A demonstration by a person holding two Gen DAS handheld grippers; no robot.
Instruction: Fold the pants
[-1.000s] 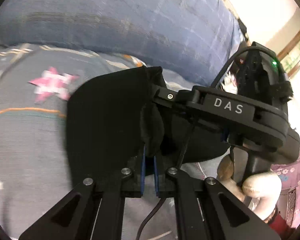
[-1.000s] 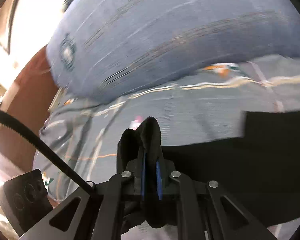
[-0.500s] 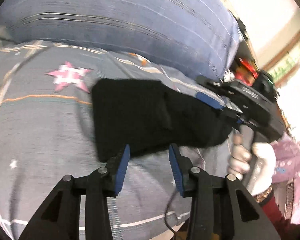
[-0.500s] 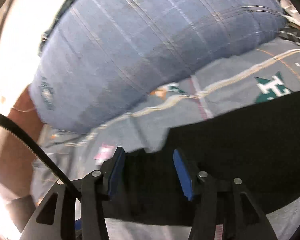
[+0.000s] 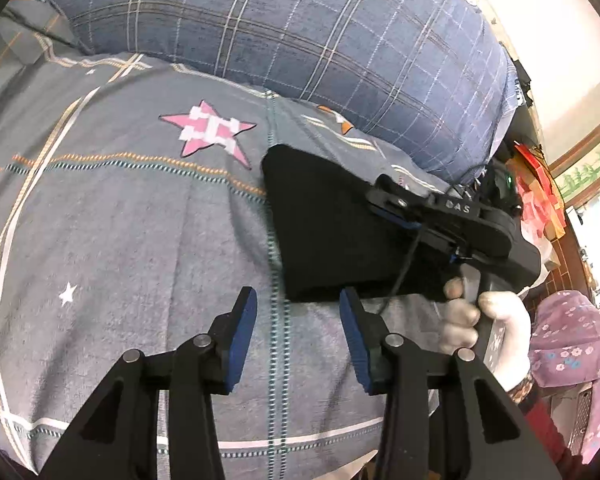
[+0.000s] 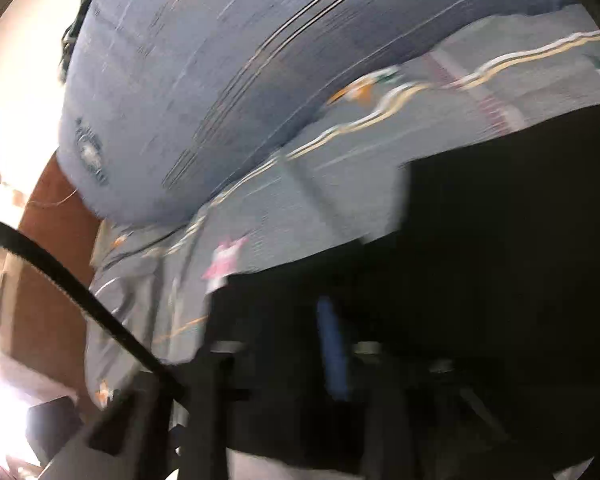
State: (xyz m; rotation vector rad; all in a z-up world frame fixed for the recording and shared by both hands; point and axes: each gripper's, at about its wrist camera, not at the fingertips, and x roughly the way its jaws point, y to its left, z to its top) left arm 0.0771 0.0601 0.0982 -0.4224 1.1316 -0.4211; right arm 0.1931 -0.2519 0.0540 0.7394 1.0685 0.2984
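The black pants point(image 5: 324, 232) lie folded into a flat block on the grey bedsheet point(image 5: 120, 220). My left gripper point(image 5: 296, 316) hovers just short of their near left corner. Its jaws are opening, and only sheet shows between them. My right gripper point(image 5: 384, 192) rests its tip on top of the pants from the right, with its jaws together. In the blurred right wrist view the pants point(image 6: 500, 260) fill the lower right, and a single blue strip marks the right gripper point(image 6: 332, 320). Whether cloth is pinched between its pads is not visible.
A large blue plaid pillow point(image 5: 300, 32) lies along the far side of the bed, also in the right wrist view point(image 6: 220, 80). A pink star point(image 5: 208, 128) is printed on the sheet. A gloved hand point(image 5: 496, 320) holds the right gripper. Pink floral cloth point(image 5: 568, 340) sits at right.
Both grippers let go of the pinched black cloth, and the pants dropped flat. My left gripper opened and pulled back toward the near left. My right gripper opened, then shut and sank onto the pants.
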